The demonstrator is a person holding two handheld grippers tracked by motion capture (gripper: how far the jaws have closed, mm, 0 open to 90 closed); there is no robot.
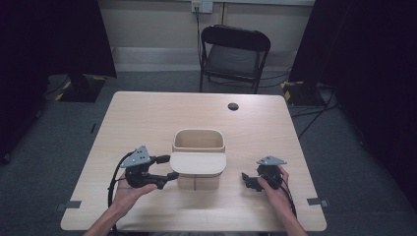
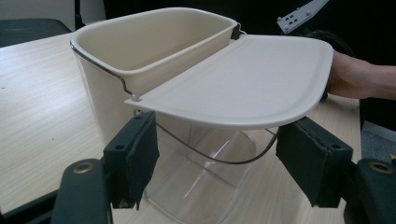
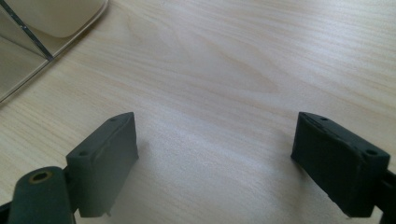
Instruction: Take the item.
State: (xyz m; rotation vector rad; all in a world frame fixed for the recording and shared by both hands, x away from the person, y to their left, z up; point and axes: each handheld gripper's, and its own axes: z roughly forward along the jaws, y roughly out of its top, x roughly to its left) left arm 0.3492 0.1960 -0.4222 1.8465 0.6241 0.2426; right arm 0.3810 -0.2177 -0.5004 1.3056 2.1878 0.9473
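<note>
The cream bin [image 1: 198, 160] stands on the worktop [image 1: 147, 118] between the two hand-held grippers. The left hand-held gripper [image 1: 166, 167] sits just beside it, jaws spread either side of the flat lid [image 2: 243, 84] without pressing it. The right hand-held gripper [image 1: 247, 180] rests apart from the bin, its jaws spread wide over bare wood.
</note>
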